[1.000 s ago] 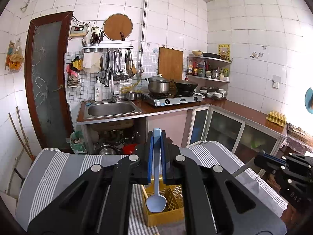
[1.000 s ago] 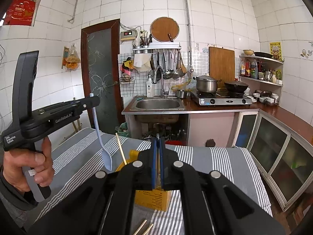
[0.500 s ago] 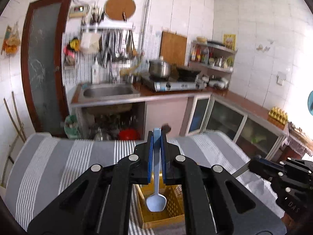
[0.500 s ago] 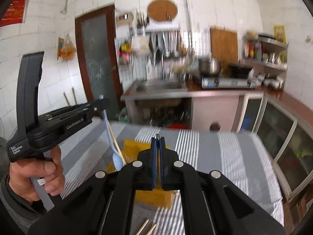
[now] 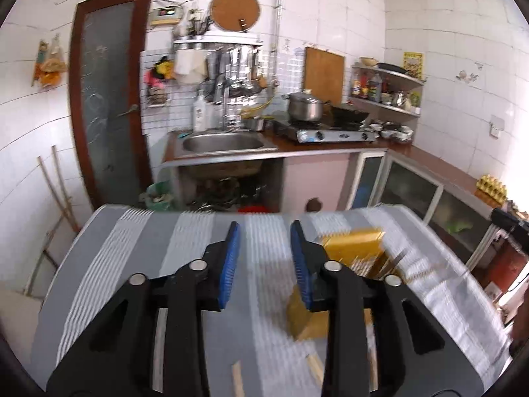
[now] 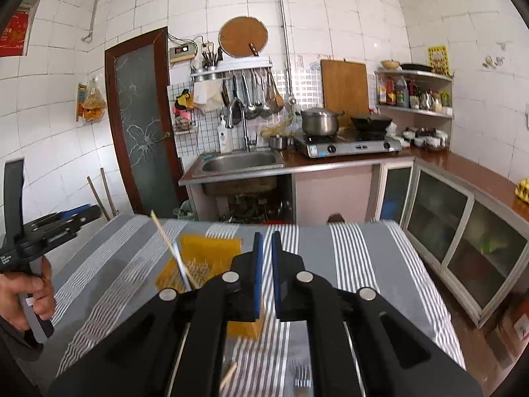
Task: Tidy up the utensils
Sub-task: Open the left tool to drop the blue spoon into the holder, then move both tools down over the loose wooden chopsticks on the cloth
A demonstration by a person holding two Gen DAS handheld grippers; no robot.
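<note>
Over striped cloth [image 5: 185,258], left gripper [image 5: 264,258] has released the spoon [image 6: 181,263].

A yellow utensil basket [image 6: 211,258] with upright chopstick [image 6: 165,236] blocks the striped table's [image 6: 357,258] middle; its right edge lies bare.

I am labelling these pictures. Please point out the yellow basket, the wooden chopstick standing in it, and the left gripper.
yellow basket [image 6: 211,248]: right wrist view, far wall.
wooden chopstick [image 6: 165,236]: right wrist view, upper shaft.
left gripper [image 5: 264,261]: left wrist view, between fingertips.
</note>
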